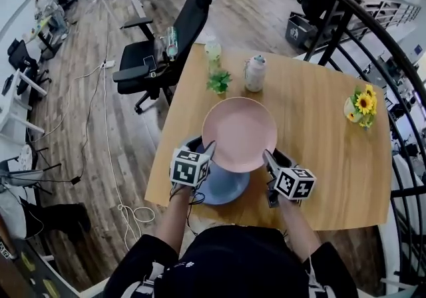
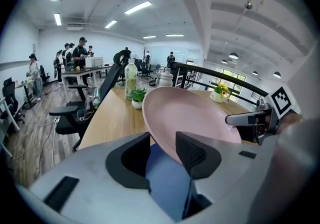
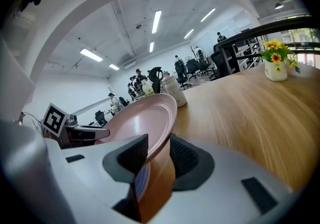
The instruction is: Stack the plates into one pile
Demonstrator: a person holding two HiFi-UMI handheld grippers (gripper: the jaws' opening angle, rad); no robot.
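**Left gripper**: jaws pinched on the left rim of the pink plate; hold is by the edge only.

**Pink plate**: carried between the two grippers above the table. Its near part overlaps the blue plate. Whether the two touch cannot be told.

**Blue plate**: flat on the table, close to the near edge, only partly covered by the pink one.

**Right gripper**: jaws closed on the right rim of the pink plate, opposite the left gripper.

**Small plant** and **jar**: near the far rim of the pink plate.

**Likely hazards:**
- The rim may slip from the pads if the two hands drift apart or tilt unevenly, because the glaze looks smooth.
- A release now would probably land off-centre and overhanging.
- A hard drop could chip either plate.
- A nudge toward the person could push the blue plate off the table edge.
- A push away could strike the plant or jar.
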